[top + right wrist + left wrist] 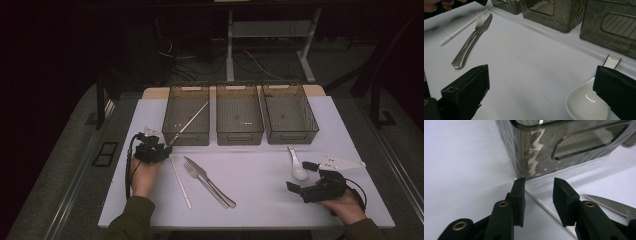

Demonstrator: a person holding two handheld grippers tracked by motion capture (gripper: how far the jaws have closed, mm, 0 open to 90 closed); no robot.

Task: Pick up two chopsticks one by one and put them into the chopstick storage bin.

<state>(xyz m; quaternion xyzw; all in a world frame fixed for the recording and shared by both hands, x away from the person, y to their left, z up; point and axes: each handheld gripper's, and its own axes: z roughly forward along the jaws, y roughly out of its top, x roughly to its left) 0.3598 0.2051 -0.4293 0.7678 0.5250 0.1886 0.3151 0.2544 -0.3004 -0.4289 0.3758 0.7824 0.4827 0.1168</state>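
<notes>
Left gripper view: the left gripper [537, 182] straddles the chopstick [546, 208], jaws apart; centre it before pinching. The right gripper [539, 82] gapes wide.

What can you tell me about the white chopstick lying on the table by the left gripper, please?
The white chopstick is a thin, straight, plain stick, plastic by the look of it. It lies flat on the white table, running from near the corner of the left bin back toward the person, just left of the fork. Its far end passes between the jaws of the left gripper, which straddle it; whether they touch it I cannot tell.
</notes>
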